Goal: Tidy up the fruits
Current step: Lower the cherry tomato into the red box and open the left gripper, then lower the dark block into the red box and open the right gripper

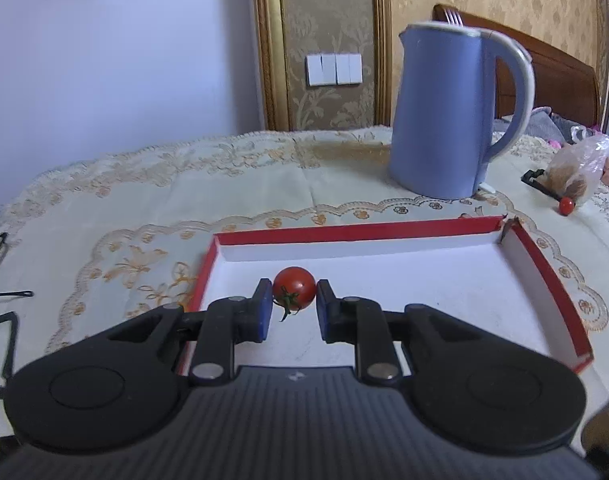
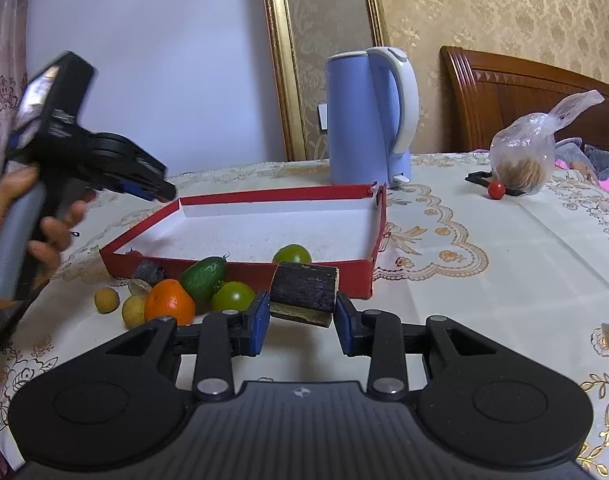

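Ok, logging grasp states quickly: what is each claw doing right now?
Left claw: shut on the tomato, over the red tray.
Right claw: shut on a dark cane piece, short of the tray.

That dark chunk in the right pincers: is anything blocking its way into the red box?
Only the box's low red front wall stands between the dark cylindrical chunk, held by the right gripper, and the white floor. A green round fruit sits just inside.

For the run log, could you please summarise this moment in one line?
left gripper: grips cherry tomato over red tray | right gripper: grips dark chunk before tray
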Tool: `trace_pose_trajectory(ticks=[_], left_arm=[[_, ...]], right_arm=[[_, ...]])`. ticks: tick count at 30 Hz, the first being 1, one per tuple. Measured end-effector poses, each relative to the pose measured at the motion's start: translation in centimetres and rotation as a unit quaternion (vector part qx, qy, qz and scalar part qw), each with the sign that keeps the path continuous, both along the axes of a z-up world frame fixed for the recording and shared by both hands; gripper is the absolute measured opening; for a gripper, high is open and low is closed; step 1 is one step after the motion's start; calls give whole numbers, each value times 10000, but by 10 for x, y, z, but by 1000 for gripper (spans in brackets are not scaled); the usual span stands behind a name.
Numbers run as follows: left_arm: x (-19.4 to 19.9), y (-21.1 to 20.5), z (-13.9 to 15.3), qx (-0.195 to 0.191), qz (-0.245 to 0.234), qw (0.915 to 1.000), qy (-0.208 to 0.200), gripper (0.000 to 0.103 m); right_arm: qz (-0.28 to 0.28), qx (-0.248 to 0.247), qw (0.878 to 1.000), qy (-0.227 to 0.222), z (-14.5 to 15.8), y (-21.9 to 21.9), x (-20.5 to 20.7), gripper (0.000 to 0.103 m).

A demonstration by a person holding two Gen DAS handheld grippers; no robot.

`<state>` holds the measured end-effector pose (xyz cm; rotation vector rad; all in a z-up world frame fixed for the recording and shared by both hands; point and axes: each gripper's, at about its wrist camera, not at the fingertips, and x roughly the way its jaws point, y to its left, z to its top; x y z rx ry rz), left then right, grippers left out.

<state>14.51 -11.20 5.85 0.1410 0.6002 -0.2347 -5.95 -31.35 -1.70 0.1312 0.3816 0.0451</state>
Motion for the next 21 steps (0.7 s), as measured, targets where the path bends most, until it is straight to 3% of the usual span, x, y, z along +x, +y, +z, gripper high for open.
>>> trace_pose_trajectory(ticks=[10,14,18,21], left_arm=[[39,-20,-16,179,259,9992,233,25],[25,-12,-16,55,264,9995,183,44],[-9,4,-4,-37,412,9989,-227,74],[-39,17,7,50,539,9968,-583,80]], right_arm=[[79,-28,9998,-190,8,-1,-9,34],[40,-27,10000,-77,4,-3,-1,34],[-75,-173,9997,146,-7,-5,1,34],[90,-245,9995,204,-8,-5,-8,35]])
